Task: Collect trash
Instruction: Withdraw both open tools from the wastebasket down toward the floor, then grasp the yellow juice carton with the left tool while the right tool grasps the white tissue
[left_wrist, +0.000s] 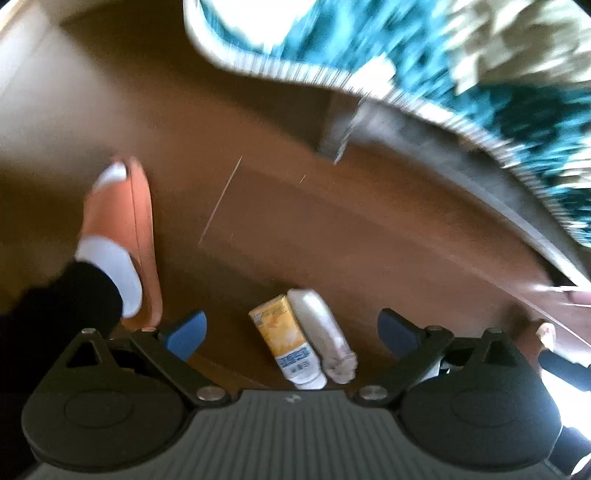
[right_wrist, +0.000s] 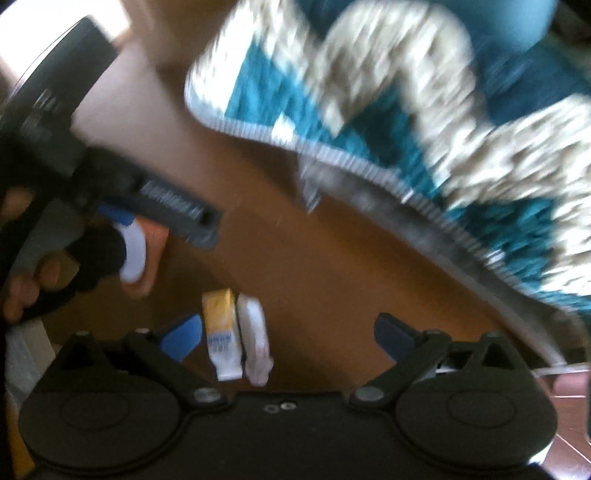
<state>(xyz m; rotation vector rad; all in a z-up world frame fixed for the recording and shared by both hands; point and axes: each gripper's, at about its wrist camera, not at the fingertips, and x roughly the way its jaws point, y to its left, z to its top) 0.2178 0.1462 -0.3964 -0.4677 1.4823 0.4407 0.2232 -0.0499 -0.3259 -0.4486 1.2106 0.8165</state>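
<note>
**Two pieces of trash on the wooden floor, seen from both claws**

A yellow-and-white rectangular drink carton (left_wrist: 286, 341) lies flat on the brown wooden floor (left_wrist: 295, 221); its upper part is yellow, its lower end white with blue print too blurred to read. Touching its right side lies a white crumpled wrapper or tissue bundle (left_wrist: 321, 332), long and narrow. Count: two trash items, side by side. Their long axes run roughly parallel, from the camera end up and slightly leftward in the left wrist view, the carton's white end nearest the camera.

The left claw (left_wrist: 291, 330) has its blue-padded fingers (left_wrist: 186, 332) spread wide apart, both items lying between them on the floor, untouched. The right claw (right_wrist: 290, 334) is likewise spread wide and empty; there the carton (right_wrist: 221, 332) and wrapper (right_wrist: 255, 338) sit just beside its left finger.

One orange slipper (left_wrist: 125, 236) over a white sock stands left of the trash. One teal-and-cream patterned rug (left_wrist: 461, 66) with a ribbed edge lies beyond, motion-blurred.
</note>
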